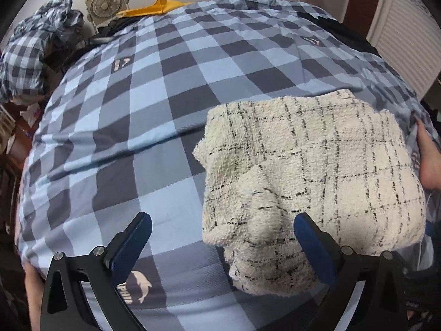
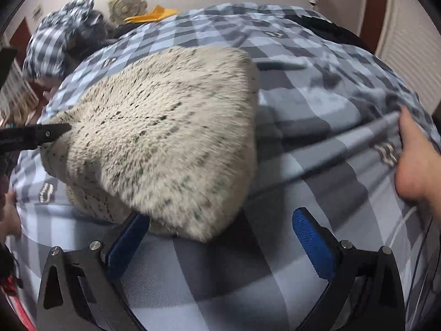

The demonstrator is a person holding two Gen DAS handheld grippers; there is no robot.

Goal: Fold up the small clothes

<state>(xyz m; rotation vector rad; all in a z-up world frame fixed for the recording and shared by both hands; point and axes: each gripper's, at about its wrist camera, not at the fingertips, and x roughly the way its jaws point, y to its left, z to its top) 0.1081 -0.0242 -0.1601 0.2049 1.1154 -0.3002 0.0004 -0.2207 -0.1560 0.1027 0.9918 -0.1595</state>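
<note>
A cream fuzzy garment with thin black check lines (image 1: 317,171) lies folded on the blue checked bedspread (image 1: 137,96). In the left wrist view its near corner hangs between my left gripper's (image 1: 220,244) open blue-padded fingers (image 1: 132,245). In the right wrist view the same garment (image 2: 165,138) lies ahead and to the left, its near edge touching the left pad of my open right gripper (image 2: 223,242). The left gripper's black finger (image 2: 35,135) shows at the garment's left edge. The right wrist view is blurred.
A bare foot (image 2: 413,165) rests on the bedspread at the right. A crumpled checked pillow or cloth (image 1: 35,52), a small fan (image 1: 106,2) and a yellow item (image 1: 154,8) lie at the far end by the wall. A louvred door (image 1: 405,27) stands at the right.
</note>
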